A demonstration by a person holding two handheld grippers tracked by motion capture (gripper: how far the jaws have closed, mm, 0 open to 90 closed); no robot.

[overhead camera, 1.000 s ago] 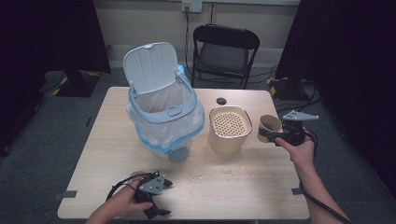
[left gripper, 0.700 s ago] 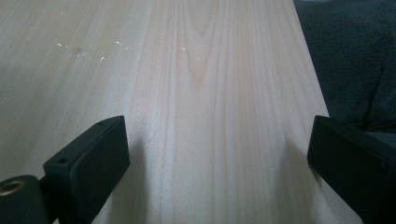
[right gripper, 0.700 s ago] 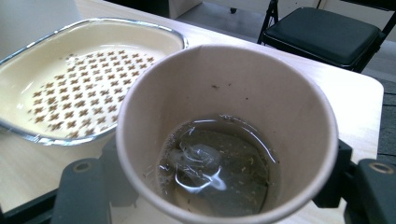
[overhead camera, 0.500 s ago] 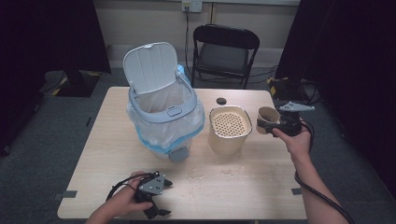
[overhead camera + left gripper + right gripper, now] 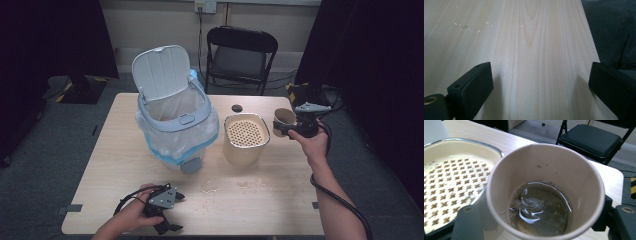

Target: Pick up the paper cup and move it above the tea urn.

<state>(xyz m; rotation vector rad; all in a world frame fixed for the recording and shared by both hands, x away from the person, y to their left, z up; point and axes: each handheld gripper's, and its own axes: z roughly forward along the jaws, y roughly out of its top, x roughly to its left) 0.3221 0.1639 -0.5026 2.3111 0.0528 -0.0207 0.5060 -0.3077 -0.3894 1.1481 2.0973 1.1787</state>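
Dark-curtained room, folding chair (image 5: 241, 57) behind pale wood table (image 5: 280, 200) flecked w/ crumbs. My right gripper (image 5: 292, 128) holds a paper cup (image 5: 545, 192) of murky liquid, jaws clamped on its sides, just right of the strainer bin (image 5: 245, 138). Next, I judge: tip cup over strainer w/o spilling. Left gripper (image 5: 169, 212) rests near table's front edge, jaws wide, empty.

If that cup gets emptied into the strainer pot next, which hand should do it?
Right, most likely. The right gripper already holds the cup, with liquid in it, beside the strainer pot. The left gripper lies open and empty at the table's near edge, far from both.
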